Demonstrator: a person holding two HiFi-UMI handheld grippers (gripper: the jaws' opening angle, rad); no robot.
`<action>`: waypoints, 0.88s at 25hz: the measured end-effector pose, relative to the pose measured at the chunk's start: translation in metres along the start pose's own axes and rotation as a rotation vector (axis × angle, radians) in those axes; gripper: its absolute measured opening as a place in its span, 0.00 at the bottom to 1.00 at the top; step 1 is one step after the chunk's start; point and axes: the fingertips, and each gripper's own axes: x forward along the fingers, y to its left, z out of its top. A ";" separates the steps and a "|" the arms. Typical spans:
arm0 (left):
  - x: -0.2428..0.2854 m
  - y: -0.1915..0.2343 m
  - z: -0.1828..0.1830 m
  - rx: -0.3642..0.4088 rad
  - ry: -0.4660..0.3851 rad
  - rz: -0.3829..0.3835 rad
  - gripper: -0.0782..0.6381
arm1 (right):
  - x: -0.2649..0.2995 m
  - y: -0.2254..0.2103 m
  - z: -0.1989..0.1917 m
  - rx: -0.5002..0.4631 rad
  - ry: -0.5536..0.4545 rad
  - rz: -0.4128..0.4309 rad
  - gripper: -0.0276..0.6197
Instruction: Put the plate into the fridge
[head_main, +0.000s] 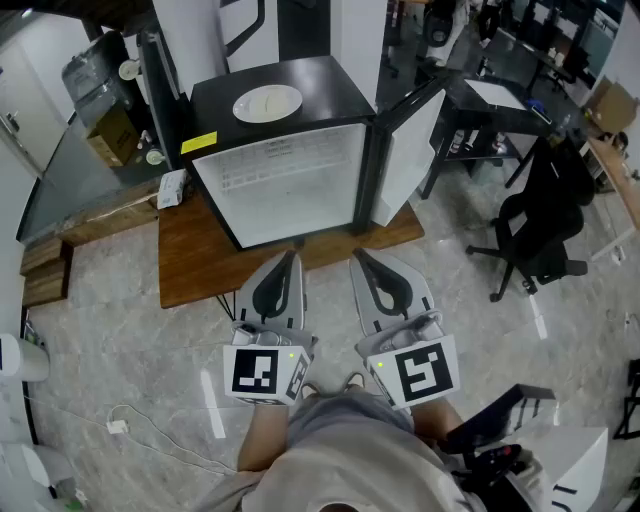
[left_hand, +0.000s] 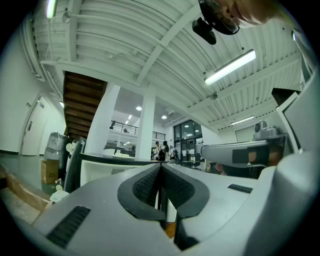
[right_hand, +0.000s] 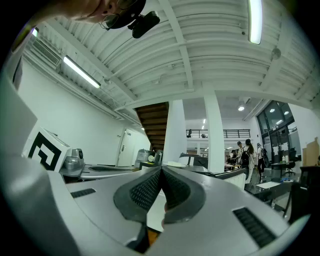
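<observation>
Two tools, left gripper (head_main: 291, 258) and right gripper (head_main: 359, 257), are both pressed together on nothing; the plate (head_main: 267, 103) sits well ahead of the left one, on the fridge (head_main: 290, 190) roof. A shallow rim pinch could skid it off, or the carry could clip the open door (head_main: 405, 150) ahead of the right one. It lies flat, face up, round, so no long axis.

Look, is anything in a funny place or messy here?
A little odd: the white plate sits on top of the fridge, not inside, and the fridge door hangs wide open. Nothing looks spilled or broken.
</observation>
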 end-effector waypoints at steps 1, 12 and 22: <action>0.000 -0.001 0.001 0.002 -0.002 0.000 0.13 | 0.000 0.000 0.001 0.000 -0.004 0.001 0.07; 0.030 -0.012 0.003 0.051 -0.012 0.040 0.14 | 0.017 -0.028 -0.004 -0.030 0.048 0.043 0.07; 0.064 0.000 0.024 0.096 -0.021 0.093 0.14 | 0.040 -0.058 0.002 0.031 0.044 0.104 0.07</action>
